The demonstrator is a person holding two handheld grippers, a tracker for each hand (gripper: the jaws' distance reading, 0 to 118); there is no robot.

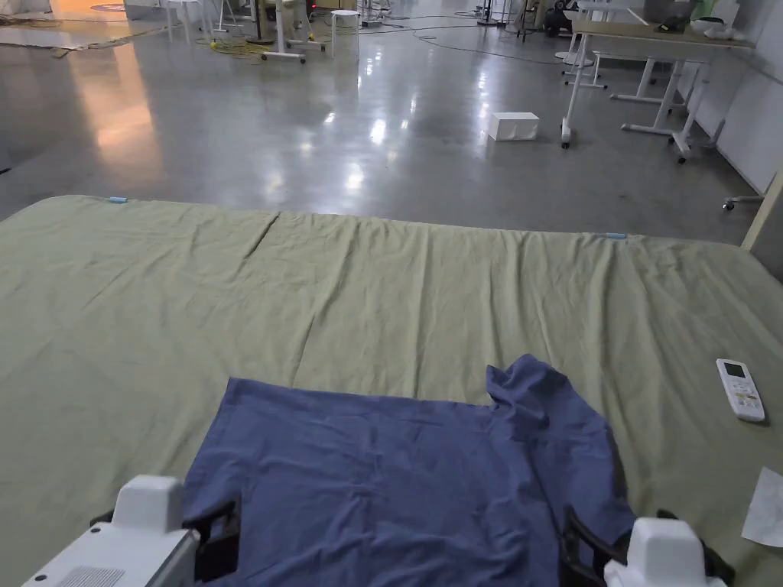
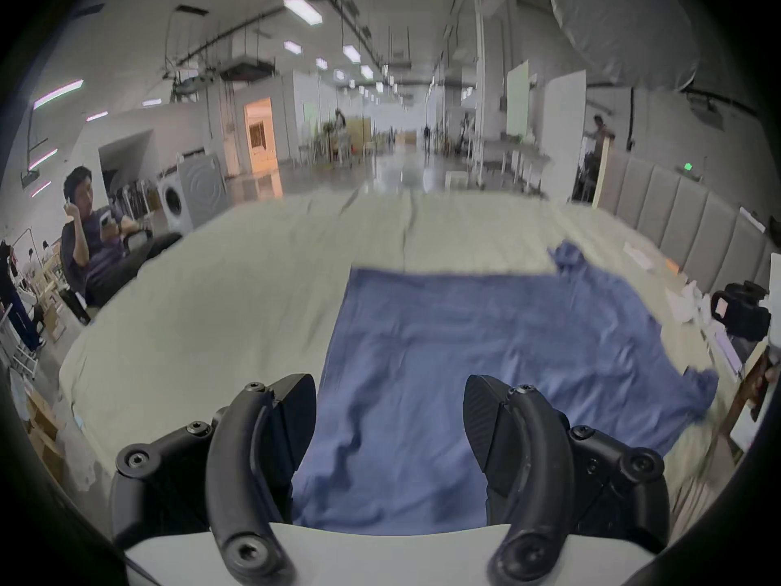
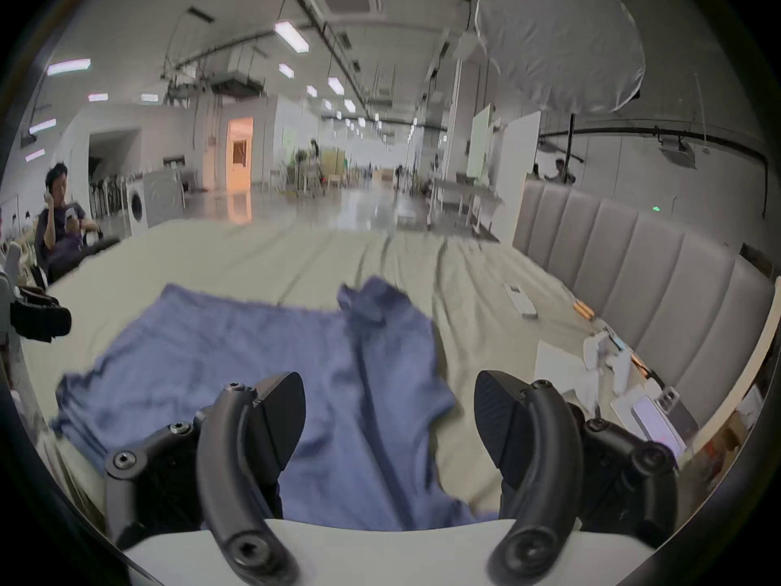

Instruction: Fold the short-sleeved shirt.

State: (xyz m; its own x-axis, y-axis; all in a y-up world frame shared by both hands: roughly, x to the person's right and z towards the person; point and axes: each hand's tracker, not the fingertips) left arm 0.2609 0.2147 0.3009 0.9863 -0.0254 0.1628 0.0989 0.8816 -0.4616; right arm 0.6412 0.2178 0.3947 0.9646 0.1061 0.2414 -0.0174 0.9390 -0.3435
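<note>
Seated person [image 2: 95, 236]: beyond the left edge of the bed, well apart from the shirt.
Left gripper [image 2: 389, 417]: jaws spread wide, nothing between them, held over the shirt's near left part.
Shirt [image 1: 397, 481]: blue, short-sleeved, lying mostly flat on the near side of the green sheet [image 1: 382, 298]; one sleeve bunched up at its far right corner.
Right gripper [image 3: 389, 415]: jaws spread apart, empty, above the shirt's near right edge.
Remote [image 1: 740, 390]: white, on the sheet right of the shirt.
</note>
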